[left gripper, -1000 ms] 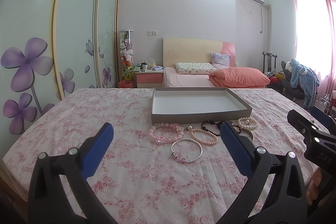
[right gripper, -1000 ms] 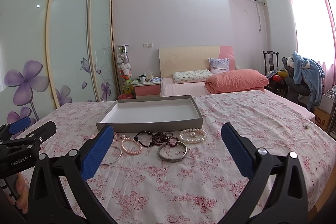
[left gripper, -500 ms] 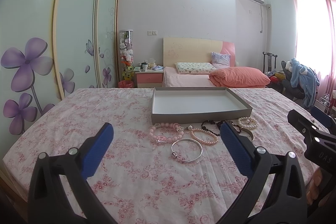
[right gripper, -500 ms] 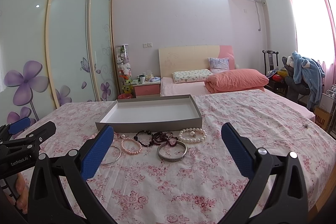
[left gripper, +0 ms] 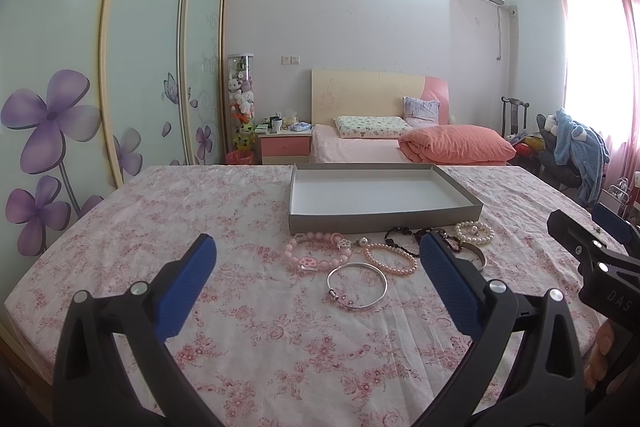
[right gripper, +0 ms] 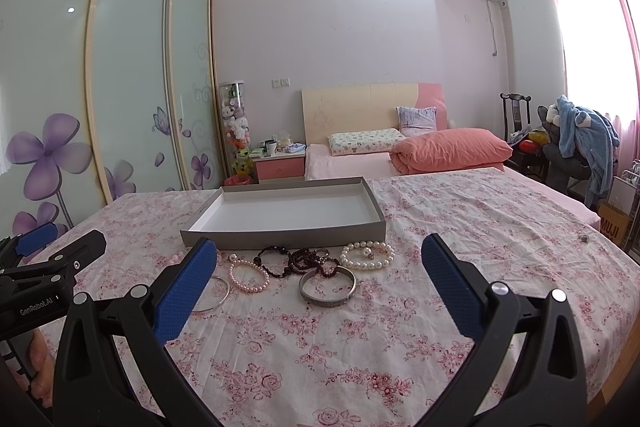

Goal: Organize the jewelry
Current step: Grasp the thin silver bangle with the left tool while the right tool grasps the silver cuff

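Left wrist view: nothing has moved in the last second; left gripper (left gripper: 316, 269) and right gripper (right gripper: 318, 269) both hover with jaws wide apart, empty. The bracelets (right gripper: 312, 267) lie on the floral cloth (right gripper: 460, 227) just in front of the empty tray (right gripper: 280, 238), so sorting hasn't started.

A shallow grey tray (right gripper: 284, 238) with a white, empty inside lies flat ahead of the right tool (right gripper: 318, 281). Just before its near wall lie the pieces: a white pearl bracelet (right gripper: 367, 255), a dark bead strand (right gripper: 296, 261) in a loose tangle, a wide silver bangle (right gripper: 327, 287), a pink pearl bracelet (right gripper: 249, 275), a thin silver bangle (left gripper: 357, 285) and a chunky pink bead bracelet (left gripper: 316, 253).
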`<state>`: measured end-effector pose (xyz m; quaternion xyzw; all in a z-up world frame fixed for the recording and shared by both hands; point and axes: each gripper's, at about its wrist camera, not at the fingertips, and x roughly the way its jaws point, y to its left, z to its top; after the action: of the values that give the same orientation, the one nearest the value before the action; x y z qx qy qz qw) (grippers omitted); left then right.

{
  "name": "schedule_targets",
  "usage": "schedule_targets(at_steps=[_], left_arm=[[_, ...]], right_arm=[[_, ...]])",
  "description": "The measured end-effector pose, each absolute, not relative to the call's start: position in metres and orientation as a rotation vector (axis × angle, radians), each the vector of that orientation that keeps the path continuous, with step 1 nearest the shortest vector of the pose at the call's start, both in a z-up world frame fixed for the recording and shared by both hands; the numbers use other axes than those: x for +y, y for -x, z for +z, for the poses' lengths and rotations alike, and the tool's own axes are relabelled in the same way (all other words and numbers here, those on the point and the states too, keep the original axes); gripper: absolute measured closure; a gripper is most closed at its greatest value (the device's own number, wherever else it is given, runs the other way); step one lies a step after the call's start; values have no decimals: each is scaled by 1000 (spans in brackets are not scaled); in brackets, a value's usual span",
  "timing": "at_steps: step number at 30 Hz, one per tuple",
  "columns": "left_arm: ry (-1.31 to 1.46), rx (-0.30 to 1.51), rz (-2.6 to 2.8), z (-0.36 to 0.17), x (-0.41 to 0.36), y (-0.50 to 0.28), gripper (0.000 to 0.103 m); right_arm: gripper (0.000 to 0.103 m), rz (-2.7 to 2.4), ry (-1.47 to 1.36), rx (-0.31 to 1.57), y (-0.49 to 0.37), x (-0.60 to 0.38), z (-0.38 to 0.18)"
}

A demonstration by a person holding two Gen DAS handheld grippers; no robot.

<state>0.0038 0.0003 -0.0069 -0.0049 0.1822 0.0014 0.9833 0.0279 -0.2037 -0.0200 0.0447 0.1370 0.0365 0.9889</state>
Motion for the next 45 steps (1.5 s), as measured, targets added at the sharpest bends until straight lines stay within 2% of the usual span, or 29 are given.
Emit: schedule_targets(at_steps=[5, 14, 17, 25, 30, 33, 45], left_arm=[[12, 415, 14, -15, 5, -13, 4], [65, 643, 10, -44, 19, -59, 4], [74, 708, 1, -53, 20, -72, 4], [59, 802, -27, -68, 11, -98, 4], [42, 847, -41, -74, 7, -109, 4], [42, 875, -50, -78, 5, -115, 4], [25, 995, -63, -100, -19, -145, 4]], right_arm=[[2, 91, -107, 335, -40, -206, -27], [2, 114, -145, 636, -98, -211, -60], [6, 111, -115, 734, -117, -208, -69], [25, 95, -68, 940, -160, -199, -97], [28, 77, -5, 940, -168, -184, -95], [35, 77, 13, 926, -170, -180, -94], [36, 75, -40, 913, -151, -201, -91]])
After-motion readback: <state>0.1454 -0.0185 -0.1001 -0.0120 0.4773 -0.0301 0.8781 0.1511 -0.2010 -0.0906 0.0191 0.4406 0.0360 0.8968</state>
